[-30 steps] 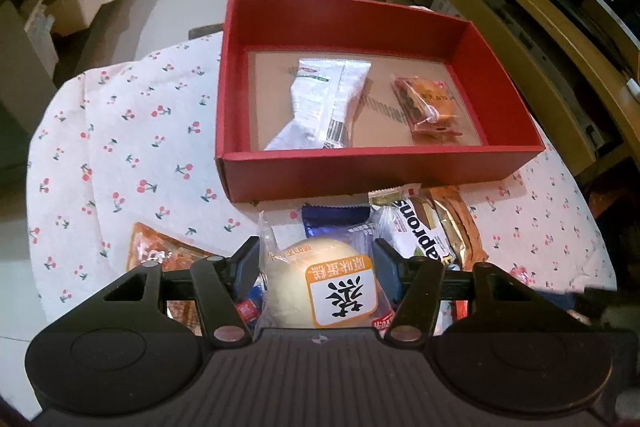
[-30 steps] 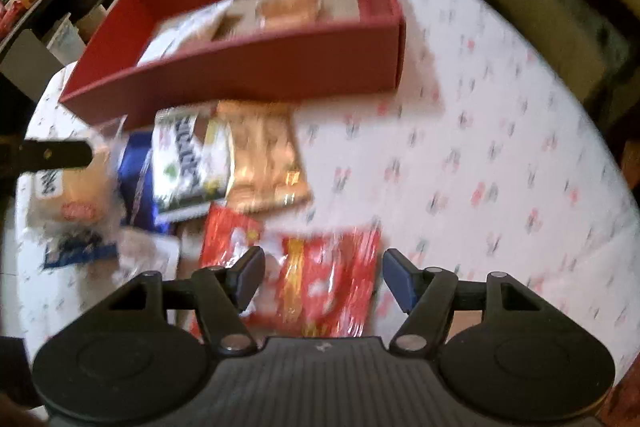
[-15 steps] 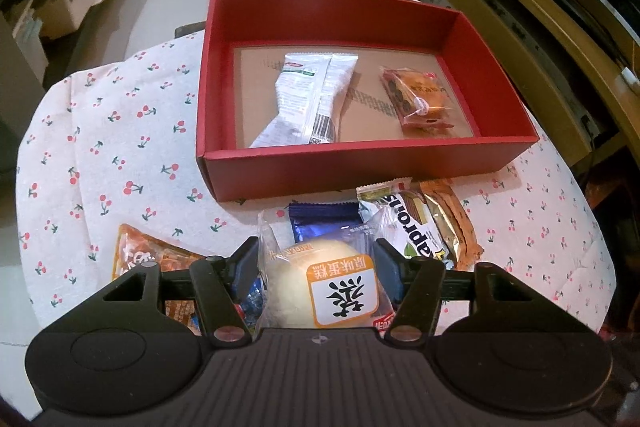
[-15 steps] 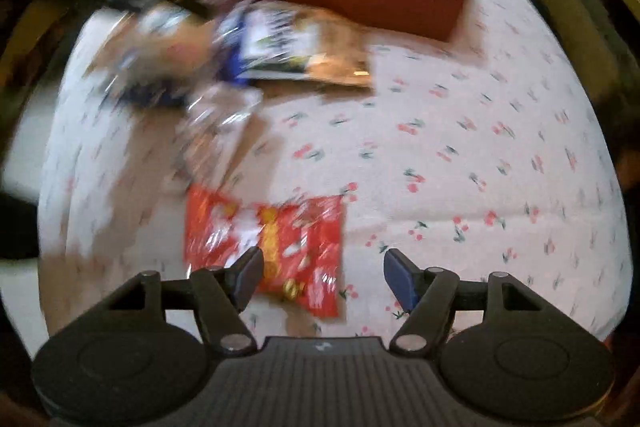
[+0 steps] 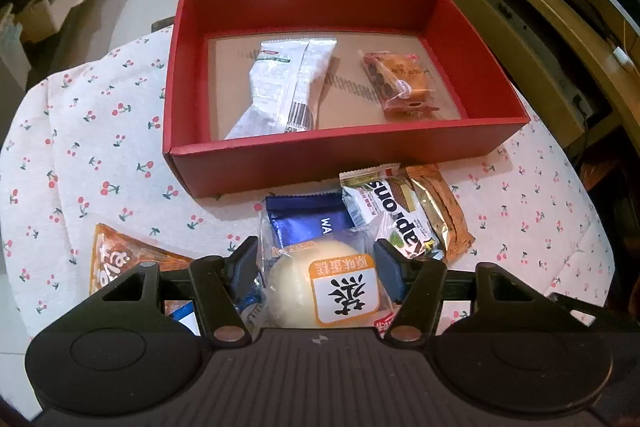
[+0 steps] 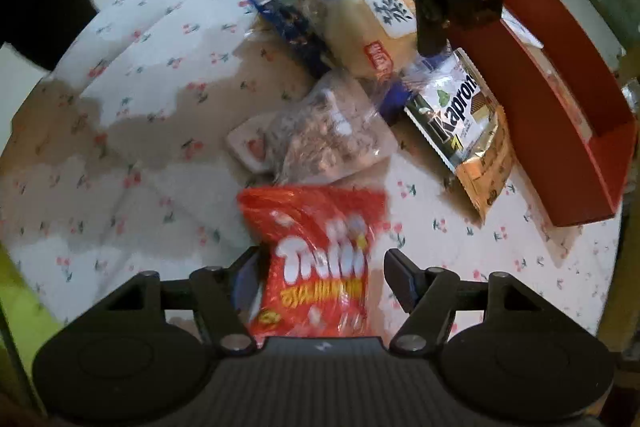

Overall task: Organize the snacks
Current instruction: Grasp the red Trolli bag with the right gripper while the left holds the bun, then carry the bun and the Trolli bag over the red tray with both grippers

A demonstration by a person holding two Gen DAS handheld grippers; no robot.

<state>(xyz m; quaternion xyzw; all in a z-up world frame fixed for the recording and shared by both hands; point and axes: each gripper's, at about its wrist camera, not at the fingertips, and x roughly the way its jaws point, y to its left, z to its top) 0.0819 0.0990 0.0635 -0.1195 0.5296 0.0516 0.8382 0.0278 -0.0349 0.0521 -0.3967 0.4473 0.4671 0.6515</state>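
Observation:
My left gripper (image 5: 318,259) is shut on a wrapped pale round cake (image 5: 320,285) with an orange label, held above the snack pile; the cake also shows in the right wrist view (image 6: 368,27). Ahead stands the red box (image 5: 340,157) holding a silver packet (image 5: 288,87) and an orange pastry pack (image 5: 400,83). My right gripper (image 6: 320,263) is open, its fingers either side of a red Trolli bag (image 6: 316,259) lying on the cloth. A Kapron wafer pack (image 6: 460,111) and a clear bag (image 6: 332,131) lie beyond it.
A blue wafer pack (image 5: 308,223), a brown-gold packet (image 5: 440,211) and an orange packet (image 5: 116,259) lie on the cherry-print tablecloth (image 5: 80,147). The red box also shows at the right in the right wrist view (image 6: 560,107). Wooden furniture runs along the right.
My right gripper swung round and came in over the red Trolli bag, which now lies between its fingers. My left gripper has risen a little with the cake.

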